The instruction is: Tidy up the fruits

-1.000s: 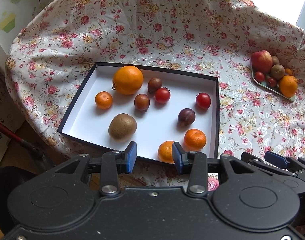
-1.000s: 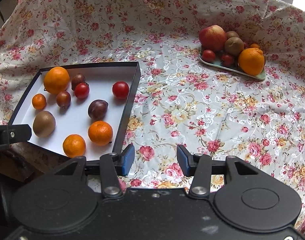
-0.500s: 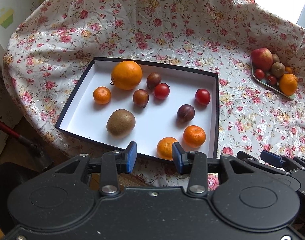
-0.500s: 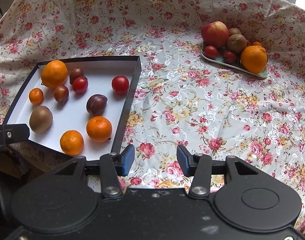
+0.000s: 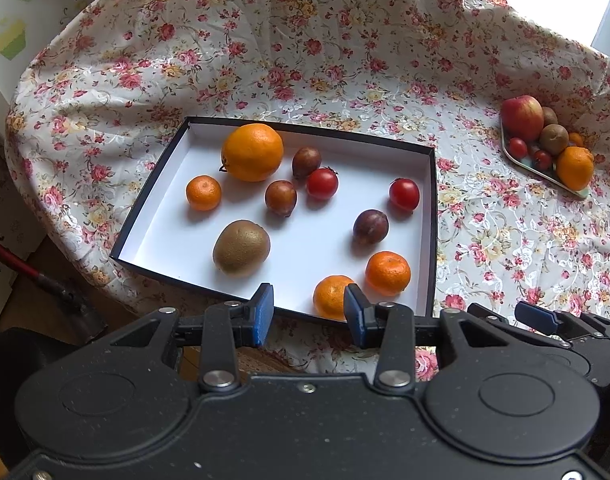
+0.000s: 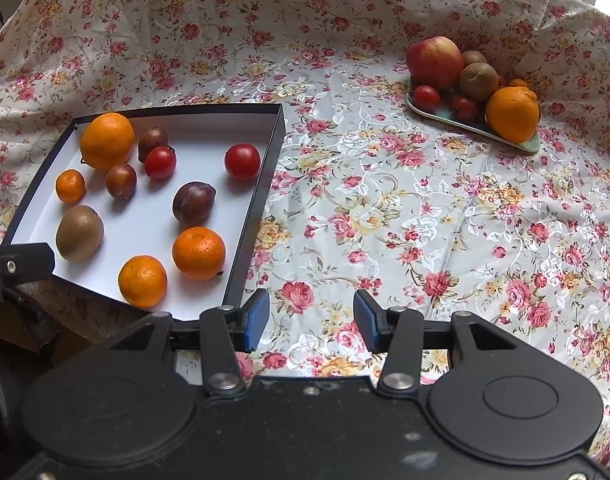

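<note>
A shallow black box with a white floor [image 5: 432,216] [image 6: 261,200] holds several fruits: a big orange [image 5: 252,152], a kiwi [image 5: 241,246], mandarins [image 5: 387,272], cherry tomatoes [image 5: 404,194] and a dark plum [image 5: 370,226]. A small green dish [image 6: 517,144] at the far right carries an apple [image 6: 434,62], a kiwi, tomatoes and an orange [image 6: 512,113]. My left gripper [image 5: 308,313] hangs open over the box's near edge, close to a mandarin [image 5: 331,295]. Open and empty, my right gripper [image 6: 311,320] hovers above the cloth just right of the box.
A floral tablecloth [image 6: 385,208] covers the round table and rises in folds at the back. Bare cloth lies between box and dish. At the left the table edge drops to the floor, where a red-handled tool [image 5: 9,260] lies.
Both wrist views have pulled back and risen slightly, so the box and dish sit a little lower and farther. No fruit has moved and both grippers stay open.
</note>
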Available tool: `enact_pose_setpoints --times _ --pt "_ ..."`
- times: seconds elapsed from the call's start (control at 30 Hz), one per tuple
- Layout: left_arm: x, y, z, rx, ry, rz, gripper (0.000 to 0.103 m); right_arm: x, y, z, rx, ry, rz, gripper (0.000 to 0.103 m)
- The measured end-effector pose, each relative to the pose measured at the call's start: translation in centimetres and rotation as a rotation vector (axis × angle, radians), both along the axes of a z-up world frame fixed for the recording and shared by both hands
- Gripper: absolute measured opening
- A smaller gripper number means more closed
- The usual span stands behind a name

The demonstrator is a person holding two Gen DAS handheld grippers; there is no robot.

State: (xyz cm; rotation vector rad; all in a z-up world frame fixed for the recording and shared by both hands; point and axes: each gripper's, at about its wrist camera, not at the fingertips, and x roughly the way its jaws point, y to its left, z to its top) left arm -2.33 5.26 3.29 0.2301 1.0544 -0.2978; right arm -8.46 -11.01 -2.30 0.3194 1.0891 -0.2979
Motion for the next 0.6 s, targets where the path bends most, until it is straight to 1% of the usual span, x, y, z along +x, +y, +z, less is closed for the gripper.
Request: enact_pose_setpoints --times 0.37,0.6 --pt "-0.7 -0.5 0.5 0.008 -0.041 -0.045 0.050 0.2 0.3 -1.0 -0.002 0.030 0.009 0.049" --pt "-0.5 -0.1 0.6 -0.009 -0.032 -0.021 0.050 0.2 0.3 -1.6 -0.004 0.054 0.004 0.049"
